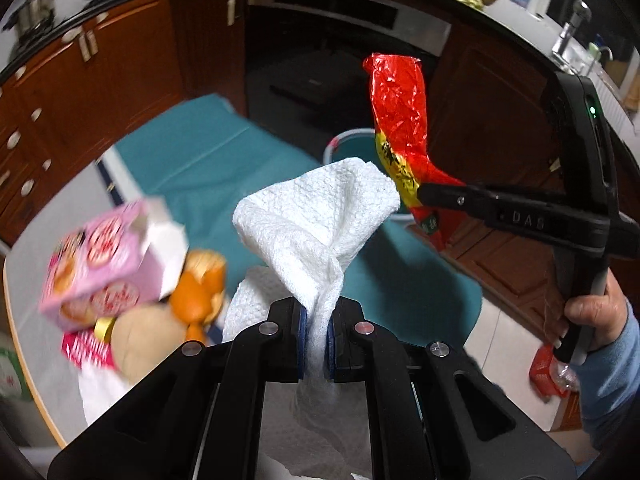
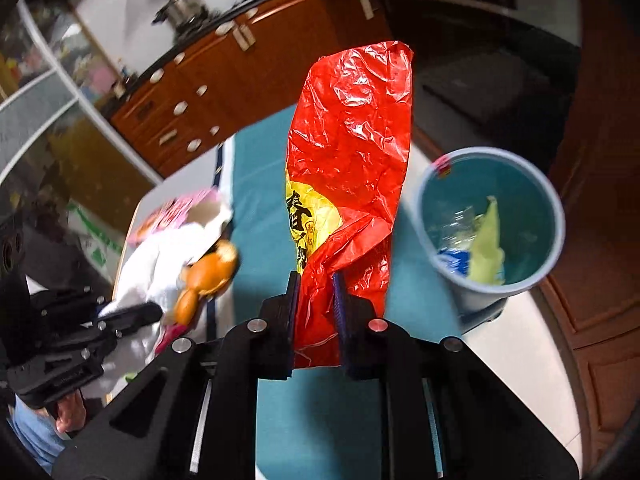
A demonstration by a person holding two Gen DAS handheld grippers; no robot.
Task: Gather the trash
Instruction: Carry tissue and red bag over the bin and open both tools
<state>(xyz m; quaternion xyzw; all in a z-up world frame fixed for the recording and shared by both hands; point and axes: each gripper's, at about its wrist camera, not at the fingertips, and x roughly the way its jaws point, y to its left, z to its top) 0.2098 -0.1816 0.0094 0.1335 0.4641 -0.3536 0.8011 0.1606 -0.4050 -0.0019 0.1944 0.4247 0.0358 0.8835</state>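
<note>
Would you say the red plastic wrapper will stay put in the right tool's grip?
Probably floppy and light: the red plastic wrapper is thin, crinkled film, bunched where the right tool pinches it. Its glossy surface suggests it may slip.

The left wrist camera sits just behind its own gripper [image 1: 316, 344] and looks forward and downward across the teal mat [image 1: 224, 160] toward the dark cabinets at the top of the frame. The right gripper [image 1: 420, 194] enters from the right edge, close by. The right wrist camera sits behind its gripper [image 2: 316, 312], tilted, facing down over the same mat [image 2: 260, 216], with the blue bin [image 2: 492, 224] at right centre. Both views share the mat, the bin [image 1: 352, 144], the trash pile [image 1: 120, 272] at lower left [image 2: 192, 248], and the stovetop pot [image 1: 34, 10] at upper left [image 2: 186, 6]. The left gripper [image 2: 136, 314] appears at that view's lower left.
</note>
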